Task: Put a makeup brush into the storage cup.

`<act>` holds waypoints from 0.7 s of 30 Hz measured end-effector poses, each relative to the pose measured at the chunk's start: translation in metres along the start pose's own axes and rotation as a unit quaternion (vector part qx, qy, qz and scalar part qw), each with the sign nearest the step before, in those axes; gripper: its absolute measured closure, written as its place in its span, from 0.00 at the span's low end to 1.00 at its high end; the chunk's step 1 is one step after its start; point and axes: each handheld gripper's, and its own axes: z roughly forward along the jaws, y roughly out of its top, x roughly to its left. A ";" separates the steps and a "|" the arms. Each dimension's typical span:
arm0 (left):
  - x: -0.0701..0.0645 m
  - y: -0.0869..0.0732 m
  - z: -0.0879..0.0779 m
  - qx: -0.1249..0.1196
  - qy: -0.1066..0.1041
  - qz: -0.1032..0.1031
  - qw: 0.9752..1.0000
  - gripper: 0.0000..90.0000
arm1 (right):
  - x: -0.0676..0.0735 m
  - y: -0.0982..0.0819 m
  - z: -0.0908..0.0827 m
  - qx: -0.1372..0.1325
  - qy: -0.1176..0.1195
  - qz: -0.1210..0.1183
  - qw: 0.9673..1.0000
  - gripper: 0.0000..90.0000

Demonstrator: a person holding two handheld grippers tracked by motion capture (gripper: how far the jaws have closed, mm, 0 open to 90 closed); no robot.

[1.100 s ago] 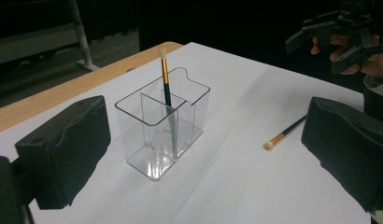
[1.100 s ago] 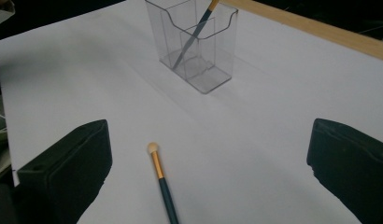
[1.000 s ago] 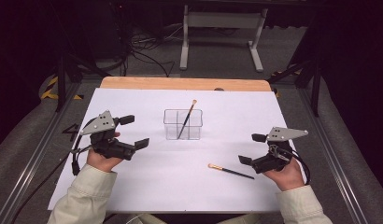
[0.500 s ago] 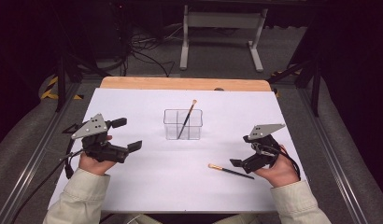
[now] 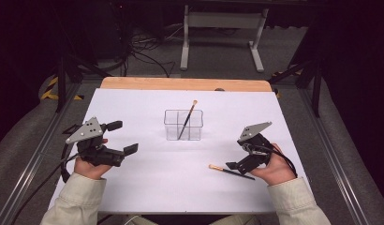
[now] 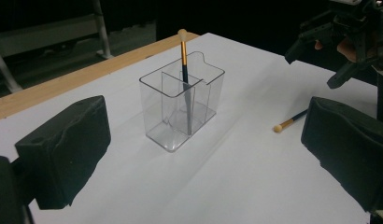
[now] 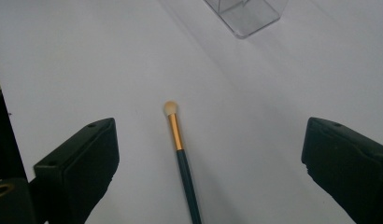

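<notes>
Lining up on the loose brush (image 7: pixel 181 158): the right gripper (image 5: pixel 238 158) sits low over the white desk (image 5: pixel 148 187) with the brush handle running up between its 2 jaws. The jaws stand wide and have just been closing slightly, yet the pads do not touch the brush, so nothing is grasped. The handle lies close to the centre line of the gap, which reads as deliberate alignment so that both pads would meet it together.

The brush lies flat on the desk, pale tip pointing toward the clear organizer (image 5: pixel 183 125), which stands well apart from it toward the desk centre. In the high view the dark handle end passes under the right gripper, while the tip and gold ferrule lie bare to its left.

A 2nd brush (image 6: pixel 184 70) already stands in the organizer, leaning against a divider with its tip above the rim. That suggests the loose one is meant to join it, so the work looks about half done.

The left gripper (image 5: pixel 117 138) is released, jaws wide with nothing between them. It is held at the desk's left side, aimed at the organizer but well apart from it. My guess: it is kept there out of the way, ready to steady the light container if needed.
</notes>
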 end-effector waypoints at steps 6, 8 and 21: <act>-0.001 -0.002 -0.002 0.006 0.002 -0.005 1.000 0.02 | 0.002 0.004 0.005 0.019 0.006 -0.009 1.000 0.09; -0.001 -0.003 -0.003 0.006 0.003 -0.004 1.000 0.02 | 0.002 0.004 0.007 0.024 0.010 -0.013 1.000 0.10; -0.002 -0.006 -0.010 0.006 0.009 -0.008 1.000 0.02 | 0.004 0.007 0.020 0.080 0.022 -0.024 0.996 0.21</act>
